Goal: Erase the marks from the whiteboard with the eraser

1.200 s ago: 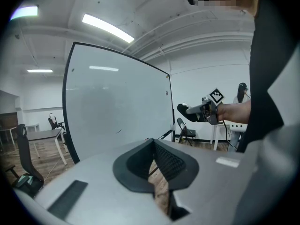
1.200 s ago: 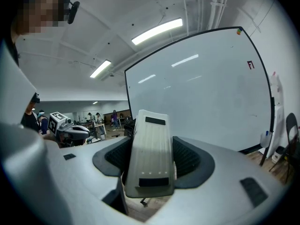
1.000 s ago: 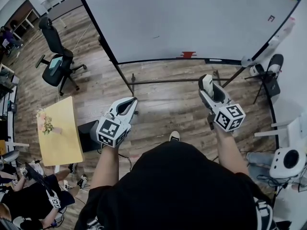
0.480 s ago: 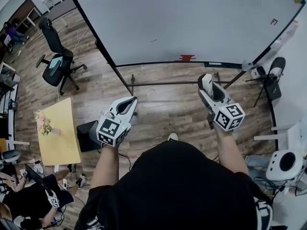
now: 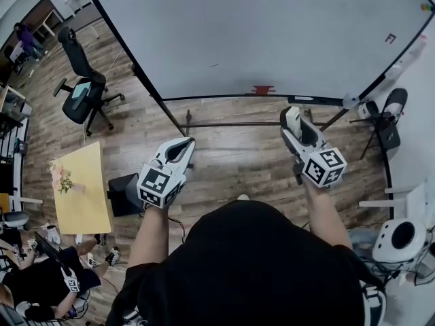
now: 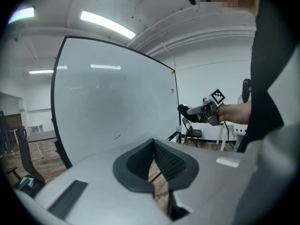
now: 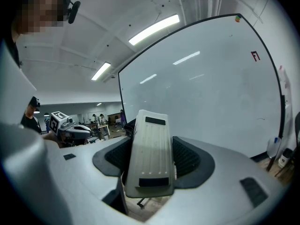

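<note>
The right tongs (image 5: 293,118) are clamping the eraser (image 5: 293,121), a pale ribbed block that is standing up between the two dark pads (image 7: 188,157) with its long side running along them. In the right gripper view the eraser (image 7: 150,153) is filling the gap and sticking out past the tips. It is hanging over the wooden floor (image 5: 231,148), in front of the whiteboard (image 5: 272,32) and not touching it.

The left tongs (image 5: 182,149) are holding nothing; in the left gripper view their tips are meeting, with only floor showing through the slit behind them. They are pointing toward the board's lower left part, level with the right tongs and well apart from them.

On the board a small red mark (image 5: 390,38) is sitting near the upper right corner, and a short dark stroke (image 5: 214,64) is showing lower on the left half. A red thing (image 5: 261,89) is lying at the board's bottom edge. An office chair (image 5: 81,80) is standing left of the board, and a yellow bench (image 5: 85,195) is carrying flowers (image 5: 61,178).
</note>
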`<state>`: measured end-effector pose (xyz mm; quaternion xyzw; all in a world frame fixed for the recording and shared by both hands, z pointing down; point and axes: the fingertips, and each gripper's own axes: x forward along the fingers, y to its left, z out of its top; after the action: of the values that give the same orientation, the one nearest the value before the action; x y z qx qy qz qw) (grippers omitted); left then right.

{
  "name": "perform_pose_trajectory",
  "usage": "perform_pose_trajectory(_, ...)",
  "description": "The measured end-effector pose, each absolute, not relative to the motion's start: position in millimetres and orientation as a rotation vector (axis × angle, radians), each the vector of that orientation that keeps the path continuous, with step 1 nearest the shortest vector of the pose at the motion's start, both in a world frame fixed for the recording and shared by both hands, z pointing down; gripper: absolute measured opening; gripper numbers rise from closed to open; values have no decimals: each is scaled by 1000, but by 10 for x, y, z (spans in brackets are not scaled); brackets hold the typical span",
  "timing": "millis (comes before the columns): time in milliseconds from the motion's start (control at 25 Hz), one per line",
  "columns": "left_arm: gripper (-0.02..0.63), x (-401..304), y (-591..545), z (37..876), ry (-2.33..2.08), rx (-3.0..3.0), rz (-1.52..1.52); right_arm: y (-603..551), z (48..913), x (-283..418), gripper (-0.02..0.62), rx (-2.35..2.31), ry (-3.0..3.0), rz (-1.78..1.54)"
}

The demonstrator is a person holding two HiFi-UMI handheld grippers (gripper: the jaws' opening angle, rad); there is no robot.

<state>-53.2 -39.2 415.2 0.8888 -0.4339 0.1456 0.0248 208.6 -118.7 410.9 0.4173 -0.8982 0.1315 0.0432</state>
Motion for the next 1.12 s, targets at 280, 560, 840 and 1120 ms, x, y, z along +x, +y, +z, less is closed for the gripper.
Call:
perform_pose_trajectory(280, 11, -354, -602, 4120, -1363, 2752, 448, -1429, 4103, 2208, 262, 1248, -2757, 390)
perform_pose_trajectory(560, 11, -331, -766, 4103, -1409, 2724, 443, -1679, 4107, 2215, 262, 1203, -2774, 389)
perform_pose_trajectory(840, 11, -388, -890, 4110, -1452, 2694, 444, -1897, 4102, 2087, 262, 1141, -2798, 382)
perform_pose_trajectory(1120, 11, -325, -1050, 4165, -1453, 2684, 440, -2054, 4135, 2106, 262, 1109, -2795, 375)
